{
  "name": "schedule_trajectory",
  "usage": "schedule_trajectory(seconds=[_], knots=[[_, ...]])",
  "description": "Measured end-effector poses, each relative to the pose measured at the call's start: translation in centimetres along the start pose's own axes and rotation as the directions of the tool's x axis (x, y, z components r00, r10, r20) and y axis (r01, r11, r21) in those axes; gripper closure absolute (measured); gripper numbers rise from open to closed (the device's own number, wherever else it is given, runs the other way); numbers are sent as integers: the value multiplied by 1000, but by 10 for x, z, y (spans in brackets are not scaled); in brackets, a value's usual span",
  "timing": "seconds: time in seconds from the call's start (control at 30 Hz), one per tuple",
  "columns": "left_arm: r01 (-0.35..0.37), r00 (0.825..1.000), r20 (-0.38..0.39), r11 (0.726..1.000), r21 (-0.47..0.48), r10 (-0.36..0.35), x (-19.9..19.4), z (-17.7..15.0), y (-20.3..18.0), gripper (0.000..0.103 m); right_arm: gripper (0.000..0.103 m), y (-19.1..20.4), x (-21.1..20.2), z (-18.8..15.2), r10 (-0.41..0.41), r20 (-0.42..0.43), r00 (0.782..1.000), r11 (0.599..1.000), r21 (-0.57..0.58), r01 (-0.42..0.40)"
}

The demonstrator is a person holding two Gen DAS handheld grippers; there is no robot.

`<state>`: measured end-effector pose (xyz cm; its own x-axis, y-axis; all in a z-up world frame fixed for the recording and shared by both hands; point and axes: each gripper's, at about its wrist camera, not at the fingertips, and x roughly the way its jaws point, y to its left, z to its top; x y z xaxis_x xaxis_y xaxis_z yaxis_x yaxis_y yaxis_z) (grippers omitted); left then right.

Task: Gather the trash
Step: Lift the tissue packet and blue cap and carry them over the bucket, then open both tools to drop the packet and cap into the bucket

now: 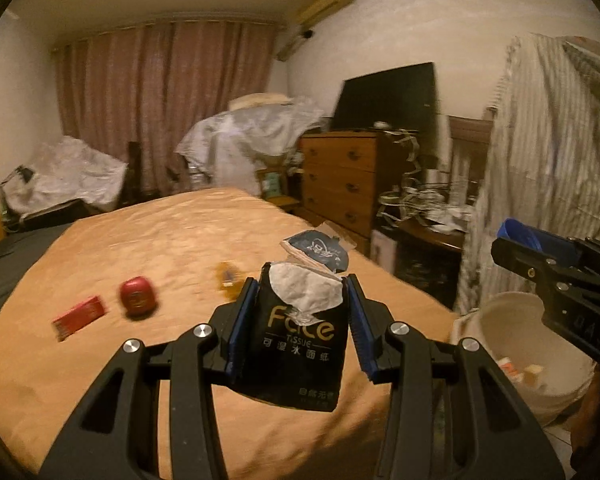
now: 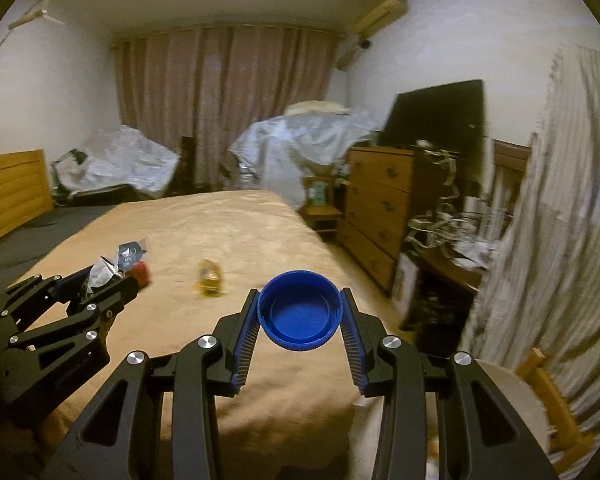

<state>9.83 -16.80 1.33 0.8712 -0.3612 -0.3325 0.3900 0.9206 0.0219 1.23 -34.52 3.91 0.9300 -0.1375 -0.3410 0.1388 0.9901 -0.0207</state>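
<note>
My left gripper [image 1: 302,292] is shut on a black torn tissue pack [image 1: 300,344] marked "Face", with white tissue sticking out of its top; I hold it above the tan bed [image 1: 140,248]. The right gripper [image 2: 301,304] is shut on a blue plastic cap [image 2: 300,312], its hollow side facing the camera. In the left wrist view the right gripper [image 1: 504,246] shows at the right edge, above a white bucket [image 1: 496,320] that holds a few scraps. On the bed lie a red round object [image 1: 138,296], a red flat packet [image 1: 80,316] and a yellowish wrapper [image 2: 209,278].
A wooden chest of drawers [image 1: 340,176] with a dark screen [image 1: 388,96] on it stands right of the bed. A low cluttered table [image 1: 424,216] and a hanging striped cloth [image 1: 548,152] fill the right side. Covered furniture and curtains [image 2: 228,104] line the far wall.
</note>
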Motion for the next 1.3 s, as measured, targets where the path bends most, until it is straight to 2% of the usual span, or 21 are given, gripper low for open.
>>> schedule_trajectory(seconds=[0.13, 0.27, 0.4, 0.63, 0.73, 0.77, 0.9, 1.03, 1.3], knots=[[83, 996, -24, 996, 29, -83, 16, 6, -41, 61, 62, -51, -13, -3, -72, -39, 997, 997, 15, 72], [175, 984, -54, 983, 59, -172, 29, 12, -84, 60, 62, -105, -23, -13, -136, -103, 985, 990, 31, 140], [279, 955, -117, 958, 60, -271, 45, 12, -124, 60, 62, -157, -20, -26, -176, -193, 965, 980, 56, 190], [395, 894, -260, 916, 77, -364, 77, -1, -178, 60, 62, -226, -5, -56, -174, -354, 919, 965, 123, 230], [448, 852, -343, 889, 90, -395, 90, -14, -197, 59, 62, -244, 6, -68, -147, -407, 901, 962, 155, 227], [470, 833, -377, 878, 94, -405, 96, -20, -204, 59, 62, -247, 8, -71, -142, -417, 898, 961, 159, 226], [492, 797, -446, 866, 87, -407, 109, -36, -217, 59, 62, -261, 19, -84, -105, -460, 882, 960, 184, 210], [500, 787, -467, 860, 101, -403, 112, -43, -221, 59, 62, -254, 22, -95, -93, -485, 870, 959, 192, 210], [498, 789, -464, 862, 99, -403, 117, -38, -223, 59, 62, -251, 26, -103, -88, -496, 864, 956, 201, 213]])
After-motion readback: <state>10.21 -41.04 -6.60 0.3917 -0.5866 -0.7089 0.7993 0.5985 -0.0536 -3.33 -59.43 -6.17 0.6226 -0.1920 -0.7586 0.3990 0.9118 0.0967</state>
